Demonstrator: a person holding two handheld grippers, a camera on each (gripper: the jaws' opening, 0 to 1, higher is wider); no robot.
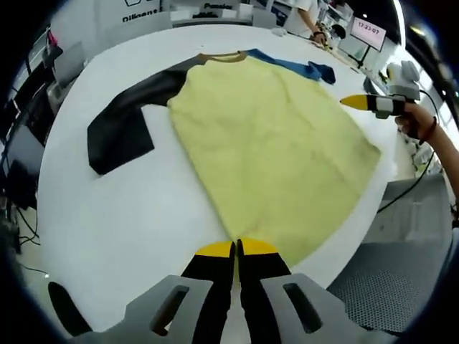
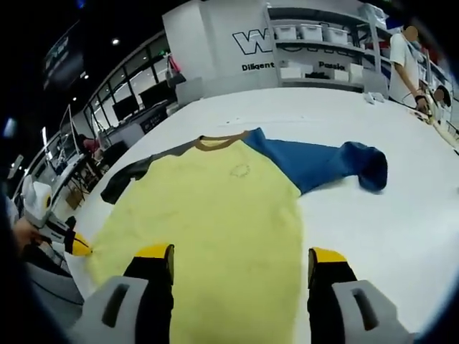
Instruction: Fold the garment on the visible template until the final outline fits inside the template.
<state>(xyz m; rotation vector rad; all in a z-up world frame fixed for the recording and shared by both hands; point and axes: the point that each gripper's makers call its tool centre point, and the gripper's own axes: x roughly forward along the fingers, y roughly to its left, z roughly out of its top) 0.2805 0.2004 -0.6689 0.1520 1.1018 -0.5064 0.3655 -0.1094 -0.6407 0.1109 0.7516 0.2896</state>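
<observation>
I am working at a big white table [image 1: 122,222] in a bright hall with shelves and lettering on the far wall, and the shirt [image 1: 265,150] lies flat on it, spread out with its yellow body facing up. Everything else I place from that shirt. Its brown collar [image 2: 221,142] points away from me toward the far wall, its black sleeve [image 1: 125,122] stretches out from one shoulder and its blue sleeve [image 2: 323,163] from the other, the blue one ending in a rumpled cuff. My left gripper [image 1: 237,248] sits at the shirt's bottom hem near one corner, jaws pressed together with the yellow tips touching (whether a bit of cloth is caught between them I cannot tell). My right gripper [image 2: 242,258] hovers over the hem end of the yellow body, jaws spread wide with fabric showing between them. In the left gripper view the right gripper comes in beside the shirt's far side edge, held in my hand [image 1: 414,120]. A person [image 2: 405,61] stands well beyond the blue sleeve.
</observation>
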